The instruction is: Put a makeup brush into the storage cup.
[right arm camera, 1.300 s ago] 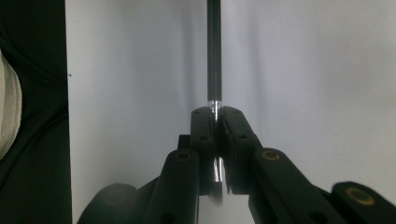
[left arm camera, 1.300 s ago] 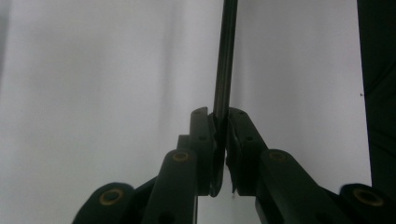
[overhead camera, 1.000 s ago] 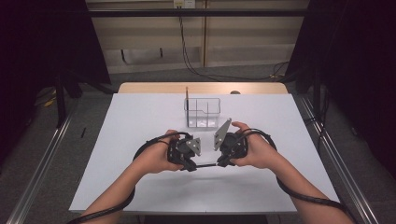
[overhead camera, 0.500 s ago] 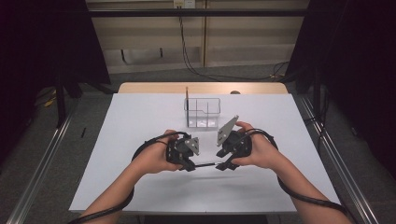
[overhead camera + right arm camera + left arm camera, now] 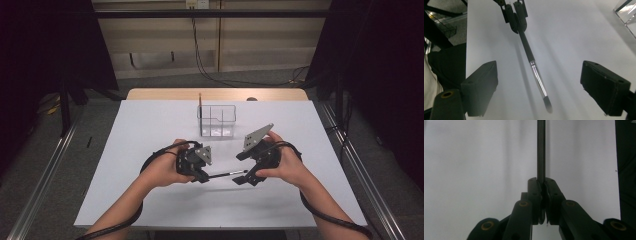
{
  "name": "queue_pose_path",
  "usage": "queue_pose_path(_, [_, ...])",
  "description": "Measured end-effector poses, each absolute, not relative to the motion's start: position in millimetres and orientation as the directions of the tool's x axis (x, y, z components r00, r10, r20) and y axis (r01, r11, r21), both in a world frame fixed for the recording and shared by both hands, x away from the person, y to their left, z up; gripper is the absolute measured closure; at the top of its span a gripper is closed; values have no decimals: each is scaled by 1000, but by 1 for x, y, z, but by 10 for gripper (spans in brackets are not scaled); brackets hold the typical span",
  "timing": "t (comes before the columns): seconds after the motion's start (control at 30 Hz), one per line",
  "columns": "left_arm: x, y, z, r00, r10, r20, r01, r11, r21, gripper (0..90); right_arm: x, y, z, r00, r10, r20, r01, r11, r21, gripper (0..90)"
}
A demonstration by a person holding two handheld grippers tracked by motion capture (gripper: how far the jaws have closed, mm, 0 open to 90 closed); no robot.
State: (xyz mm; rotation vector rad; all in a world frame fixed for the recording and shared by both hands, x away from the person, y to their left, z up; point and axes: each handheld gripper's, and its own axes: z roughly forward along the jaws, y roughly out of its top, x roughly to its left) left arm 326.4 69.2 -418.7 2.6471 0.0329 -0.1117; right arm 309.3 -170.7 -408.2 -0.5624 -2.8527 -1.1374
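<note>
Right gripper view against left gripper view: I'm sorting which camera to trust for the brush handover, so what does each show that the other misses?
Right gripper view: the whole makeup brush, black handle, silver ferrule and dark tip, lying between the right hand-held gripper's jaws, which have just been opening and stand wide apart off it; also a corner of the clear organiser.

Left gripper view: a close look at the left hand-held gripper shut on the handle.

Both: the brush handle, the left hand-held gripper's grip and the white table.

The high view is looking forward and down over the table's (image 5: pixel 150 125) near edge; both gripper views are sitting close, facing along their jaws, sharing the brush (image 5: pixel 534 67).
</note>
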Motion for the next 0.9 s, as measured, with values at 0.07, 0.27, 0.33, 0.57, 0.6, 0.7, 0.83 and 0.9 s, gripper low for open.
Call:
queue_pose_path(0.07, [326,70,-419,996,8,-86,48,-877,478,842,308,-174,-410,-932,330,151,340,646,684,124])
queue_pose_path(0.27, [326,70,-418,996,4,-87,46,-874,483,842,306,-181,-413,-919,359,163,356,580,733,115])
queue_pose_path(0.33, [327,70,-418,997,1,-83,41,-874,484,841,305,-182,-415,-916,365,169,361,560,746,114])
queue_pose_path(0.57, [327,72,-419,996,9,-89,52,-868,494,841,302,-190,-423,-903,379,204,378,475,795,89])
queue_pose_path(0.6, [327,72,-419,996,7,-91,52,-869,493,842,302,-191,-423,-902,381,206,378,462,802,89])
queue_pose_path(0.7, [328,73,-419,997,5,-81,44,-869,492,842,301,-195,-425,-897,389,210,380,437,815,83])
queue_pose_path(0.83, [329,73,-418,995,-2,-102,49,-865,499,841,299,-198,-428,-890,404,211,381,403,832,74])
queue_pose_path(0.9, [327,74,-419,997,13,-79,53,-854,518,842,298,-199,-429,-888,411,206,375,389,841,74])
